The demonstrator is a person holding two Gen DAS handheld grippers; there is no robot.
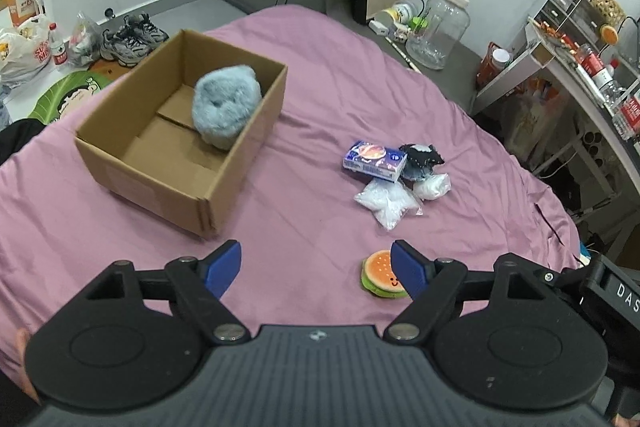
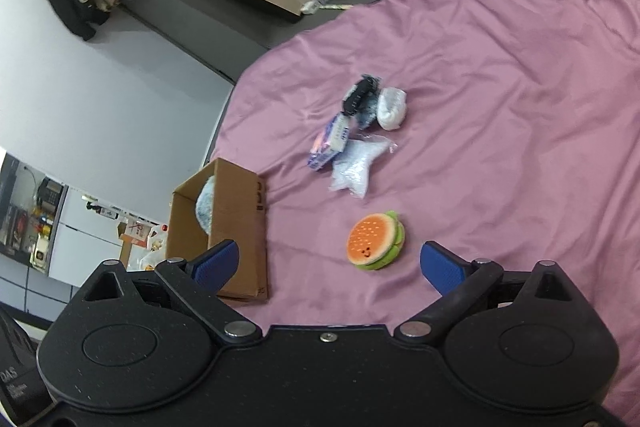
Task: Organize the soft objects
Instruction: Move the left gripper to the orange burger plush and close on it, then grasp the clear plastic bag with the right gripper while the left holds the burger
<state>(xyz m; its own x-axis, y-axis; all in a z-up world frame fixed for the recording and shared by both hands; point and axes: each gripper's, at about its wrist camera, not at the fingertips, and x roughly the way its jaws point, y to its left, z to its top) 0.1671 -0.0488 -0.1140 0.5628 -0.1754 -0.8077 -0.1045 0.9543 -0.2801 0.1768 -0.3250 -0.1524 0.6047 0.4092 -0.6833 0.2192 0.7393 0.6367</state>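
"DAS" readable on right gripper (image 2: 329,261) body. Smiley burger plush (image 2: 376,241), orange bun, green trim, near bed's (image 2: 520,107) front edge. Both grippers, left (image 1: 317,269) too, spread wide, holding nothing.

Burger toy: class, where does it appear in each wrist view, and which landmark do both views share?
Left wrist view: the burger toy lies low and right of centre, partly behind the left gripper's right fingertip.
Right wrist view: lower centre, in full view.
Shared landmark: the cardboard box.
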